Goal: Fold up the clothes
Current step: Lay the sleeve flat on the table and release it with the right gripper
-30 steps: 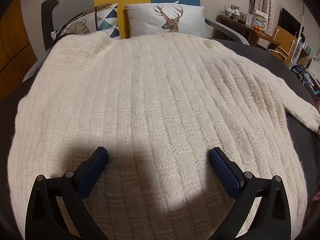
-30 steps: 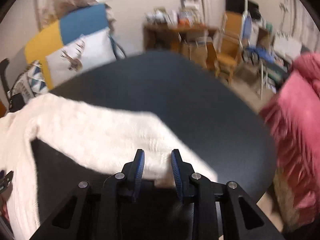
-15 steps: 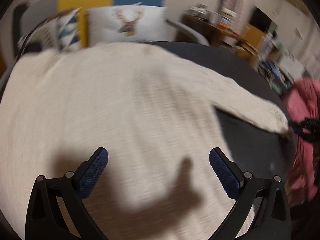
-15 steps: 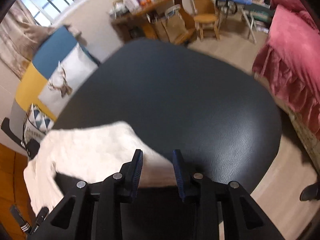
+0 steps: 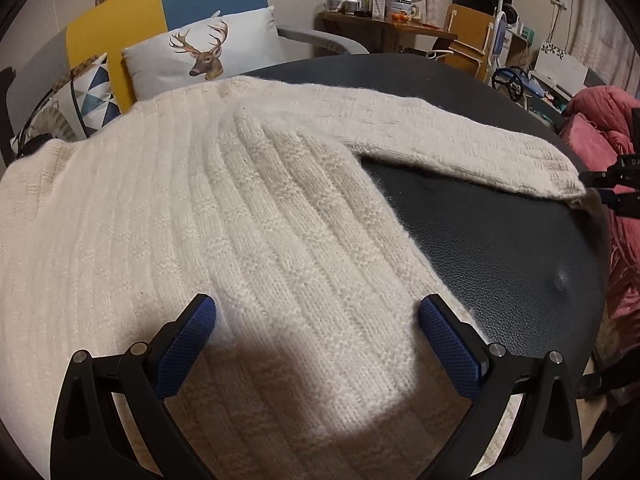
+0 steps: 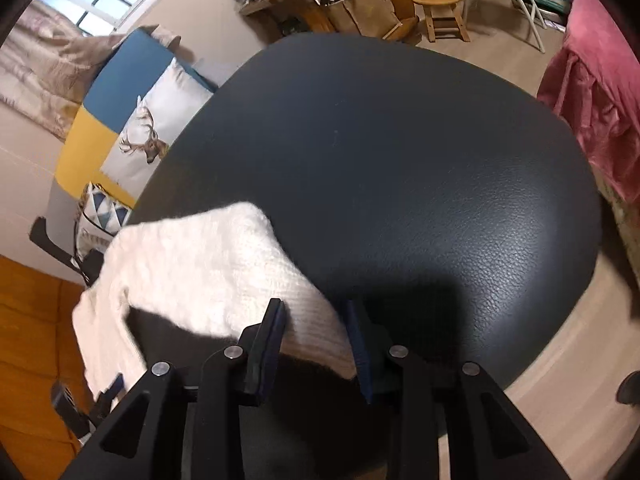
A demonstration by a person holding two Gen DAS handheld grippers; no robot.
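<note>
Your right claw (image 6: 316,344) clamps the cuff of the cream knitted sweater (image 5: 248,232) on the dark round table (image 5: 500,248); left claw (image 5: 318,344) gapes. Carry the sleeve inward.

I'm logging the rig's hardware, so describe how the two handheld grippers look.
Both grippers are matte black with triangular cut-outs and silver pivot bolts. The left gripper has two fingers faced with dimpled blue pads. The right gripper has the same black frame and dark blue pads. No cables, hands or sleeves show; white lettering on the right gripper's body in the left view is unreadable.
</note>
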